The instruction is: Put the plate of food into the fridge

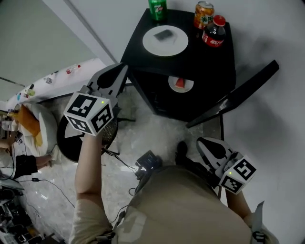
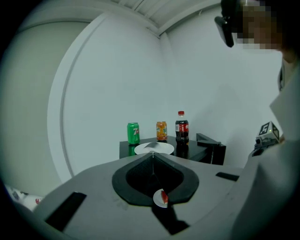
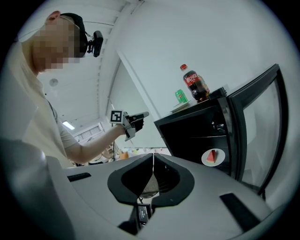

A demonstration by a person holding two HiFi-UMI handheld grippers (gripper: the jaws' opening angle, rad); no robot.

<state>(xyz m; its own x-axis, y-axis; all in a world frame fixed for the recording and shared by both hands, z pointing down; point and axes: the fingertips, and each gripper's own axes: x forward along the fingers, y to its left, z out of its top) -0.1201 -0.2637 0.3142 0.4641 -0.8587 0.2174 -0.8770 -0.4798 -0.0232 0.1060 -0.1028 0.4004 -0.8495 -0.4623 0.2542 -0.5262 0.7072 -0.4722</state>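
A small white plate with a red wedge of food (image 1: 181,84) sits on a shelf inside the black fridge (image 1: 209,62). The fridge door (image 1: 238,93) hangs open to the right. The same plate of food (image 3: 213,157) shows in the right gripper view, inside the fridge. My left gripper (image 1: 121,71) is raised left of the fridge, shut and empty, and points at its top edge. Lower right, my right gripper (image 1: 202,143) is shut and empty, in front of the open door. In both gripper views the left gripper (image 2: 151,153) and right gripper (image 3: 153,154) have their jaws pressed together.
On top of the fridge stand a larger white plate (image 1: 152,40) bearing a dark object, a green can (image 1: 157,8), an orange can (image 1: 203,14) and a cola bottle (image 1: 214,31). Cables (image 1: 119,162) and a dark round object (image 1: 66,138) lie on the floor at left.
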